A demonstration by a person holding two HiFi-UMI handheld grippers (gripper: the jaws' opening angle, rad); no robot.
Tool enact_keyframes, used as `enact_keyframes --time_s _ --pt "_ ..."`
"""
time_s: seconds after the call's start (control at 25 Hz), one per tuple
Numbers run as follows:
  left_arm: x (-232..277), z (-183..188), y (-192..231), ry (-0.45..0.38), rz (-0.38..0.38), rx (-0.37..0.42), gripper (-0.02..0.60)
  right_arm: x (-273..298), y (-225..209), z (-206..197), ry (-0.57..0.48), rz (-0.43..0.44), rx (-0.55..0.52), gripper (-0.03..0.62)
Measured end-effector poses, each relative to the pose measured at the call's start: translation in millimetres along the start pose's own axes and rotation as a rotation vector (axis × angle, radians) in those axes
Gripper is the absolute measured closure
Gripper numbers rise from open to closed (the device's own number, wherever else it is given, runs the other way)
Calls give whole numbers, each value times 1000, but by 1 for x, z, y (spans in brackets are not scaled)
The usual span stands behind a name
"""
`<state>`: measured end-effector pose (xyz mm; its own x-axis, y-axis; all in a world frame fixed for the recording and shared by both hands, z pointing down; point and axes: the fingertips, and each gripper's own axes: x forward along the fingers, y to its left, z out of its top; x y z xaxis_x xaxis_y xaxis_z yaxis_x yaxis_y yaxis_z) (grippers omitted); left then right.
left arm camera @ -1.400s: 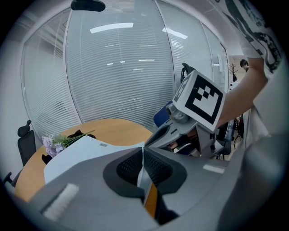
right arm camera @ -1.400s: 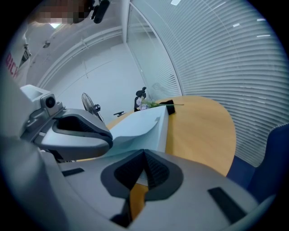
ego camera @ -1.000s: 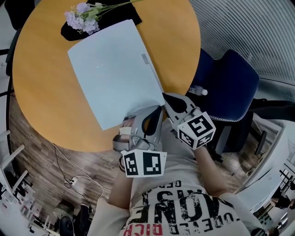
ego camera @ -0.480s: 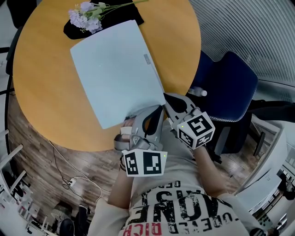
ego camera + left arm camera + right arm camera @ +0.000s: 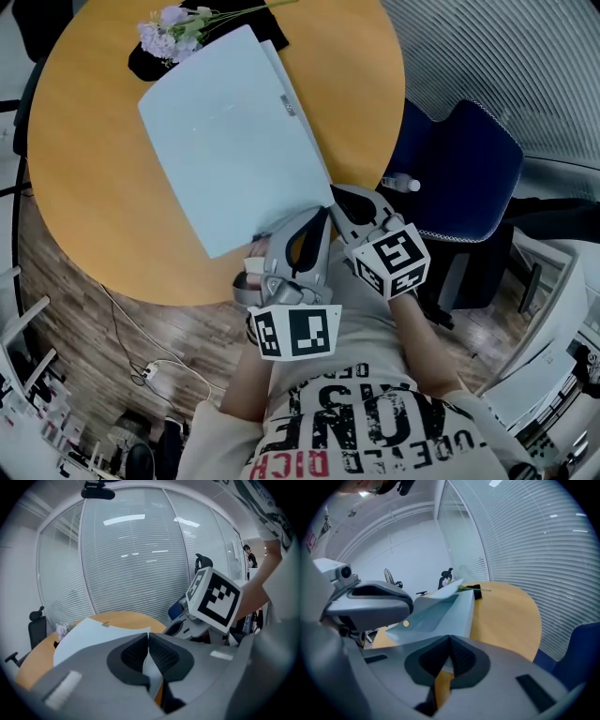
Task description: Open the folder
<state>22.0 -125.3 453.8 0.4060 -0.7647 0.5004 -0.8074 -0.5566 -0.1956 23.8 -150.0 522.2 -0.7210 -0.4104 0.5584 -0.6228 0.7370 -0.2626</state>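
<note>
A pale blue folder (image 5: pixel 234 141) lies on the round orange table (image 5: pixel 94 197). My left gripper (image 5: pixel 306 221) is shut on the near edge of its top cover, and in the left gripper view that cover (image 5: pixel 93 632) runs into the closed jaws (image 5: pixel 148 637). My right gripper (image 5: pixel 336 196) is shut on the folder's near right corner, on the lower sheet. In the right gripper view (image 5: pixel 450 641) the cover (image 5: pixel 440 592) stands lifted off the lower part (image 5: pixel 459 616), with a gap between them. The left gripper (image 5: pixel 415 603) holds it from above.
Purple flowers (image 5: pixel 173 33) on a black cloth (image 5: pixel 145 64) lie at the table's far edge, just beyond the folder. A blue chair (image 5: pixel 459 169) stands at the right of the table, with a small bottle (image 5: pixel 401 184) on it. Cables (image 5: pixel 150 370) lie on the wooden floor.
The folder's top cover has lifted, so a second layer now shows along its right edge. Both grippers have stayed almost in place at the near edge.
</note>
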Motion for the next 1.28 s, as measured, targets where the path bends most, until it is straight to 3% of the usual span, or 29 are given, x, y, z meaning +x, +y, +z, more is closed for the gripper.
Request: enact_keyframes --time_s 0.52,0.72,1.0,1.28 --pt "-15 8 4 -36 31 -63 563 1 0 -1 11 10 -15 582" --pt "-25 14 8 -72 40 -141 563 0 1 -1 34 4 -55 582" --pt "-39 17 14 -116 46 -212 563 3 1 -2 68 -38 -103 582" --pt "-55 20 21 -149 56 -226 563 6 3 -2 102 -89 -155 582"
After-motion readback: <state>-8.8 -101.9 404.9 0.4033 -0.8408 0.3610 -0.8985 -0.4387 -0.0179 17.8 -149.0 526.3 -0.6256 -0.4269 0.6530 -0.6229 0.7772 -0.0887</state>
